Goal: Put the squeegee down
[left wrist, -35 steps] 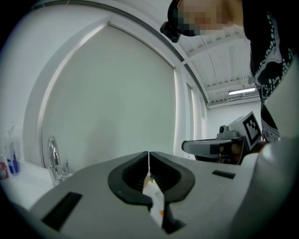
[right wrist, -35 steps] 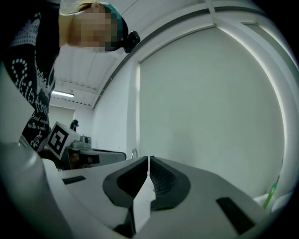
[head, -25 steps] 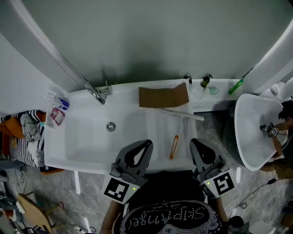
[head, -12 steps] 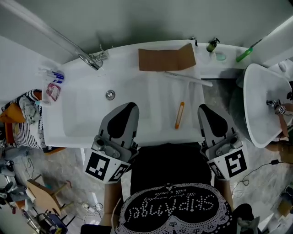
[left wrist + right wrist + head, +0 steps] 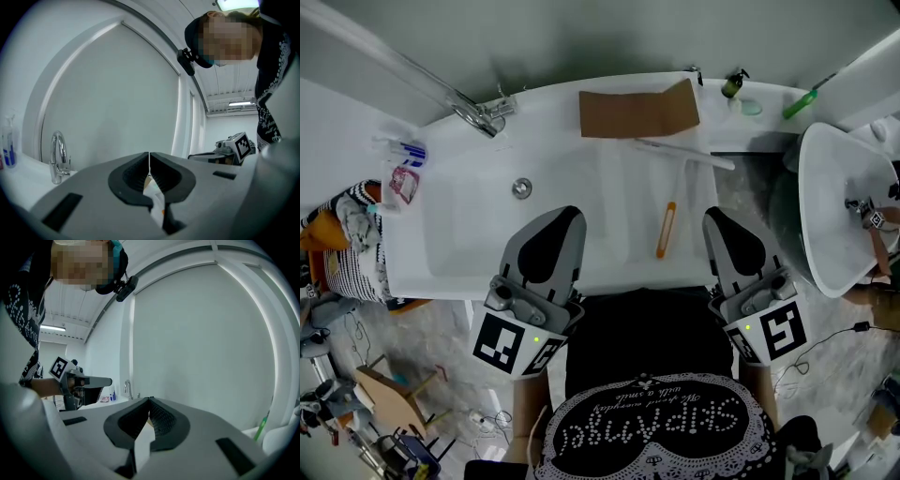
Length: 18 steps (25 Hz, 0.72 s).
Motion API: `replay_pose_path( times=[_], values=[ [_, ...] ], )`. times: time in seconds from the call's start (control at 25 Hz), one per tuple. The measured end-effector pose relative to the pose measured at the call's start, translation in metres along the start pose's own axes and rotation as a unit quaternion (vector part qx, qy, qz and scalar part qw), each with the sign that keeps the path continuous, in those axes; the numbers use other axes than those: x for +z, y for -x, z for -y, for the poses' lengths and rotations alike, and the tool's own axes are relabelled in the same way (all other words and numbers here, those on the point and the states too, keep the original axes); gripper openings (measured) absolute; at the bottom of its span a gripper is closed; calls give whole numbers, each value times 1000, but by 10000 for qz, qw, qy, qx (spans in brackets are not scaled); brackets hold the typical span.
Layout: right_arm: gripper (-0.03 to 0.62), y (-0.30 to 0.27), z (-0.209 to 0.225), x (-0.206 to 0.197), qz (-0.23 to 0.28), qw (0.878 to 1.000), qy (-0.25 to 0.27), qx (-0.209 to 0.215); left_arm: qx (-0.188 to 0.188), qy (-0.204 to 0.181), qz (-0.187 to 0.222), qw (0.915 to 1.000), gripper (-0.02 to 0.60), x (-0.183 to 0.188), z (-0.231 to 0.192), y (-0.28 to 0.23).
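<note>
The white squeegee (image 5: 684,154) lies flat on the white tub surface (image 5: 469,234), just below a brown cardboard sheet (image 5: 637,112); neither gripper touches it. My left gripper (image 5: 567,220) hovers over the tub's near rim, jaws shut and empty. My right gripper (image 5: 718,221) is at the tub's near right corner, also shut and empty. In the left gripper view the jaws (image 5: 149,161) meet in a thin line, facing the wall and the faucet (image 5: 57,157). In the right gripper view the jaws (image 5: 149,408) are likewise together.
An orange-handled tool (image 5: 666,230) lies between the grippers' tips. The faucet (image 5: 478,114) and the drain (image 5: 522,187) are at left. Small bottles (image 5: 733,86) and a green item (image 5: 802,105) stand on the back ledge. A white basin (image 5: 839,211) is at right, a striped cloth (image 5: 347,239) at left.
The head view has tilted, so the tub sits higher in frame. Both grippers stay shut and near the tub's front rim. The squeegee has not moved on the tub.
</note>
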State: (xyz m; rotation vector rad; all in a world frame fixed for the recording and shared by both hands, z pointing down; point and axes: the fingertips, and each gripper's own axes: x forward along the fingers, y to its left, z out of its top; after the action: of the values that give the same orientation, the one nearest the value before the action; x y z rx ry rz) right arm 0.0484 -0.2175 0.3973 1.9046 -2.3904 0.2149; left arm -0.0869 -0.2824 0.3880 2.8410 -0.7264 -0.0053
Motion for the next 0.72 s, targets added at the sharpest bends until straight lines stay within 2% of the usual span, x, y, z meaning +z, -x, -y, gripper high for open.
replay_pose_path(
  times=[0.4,0.72],
  values=[
    [20,-1,-3,-5,-109,9999,-2,28,74,14,-12,10000,11,0,0,1],
    [20,-2,-3,-7,-134,9999,-30,58,-37,58,-20,10000,11,-1,2,2]
  ],
)
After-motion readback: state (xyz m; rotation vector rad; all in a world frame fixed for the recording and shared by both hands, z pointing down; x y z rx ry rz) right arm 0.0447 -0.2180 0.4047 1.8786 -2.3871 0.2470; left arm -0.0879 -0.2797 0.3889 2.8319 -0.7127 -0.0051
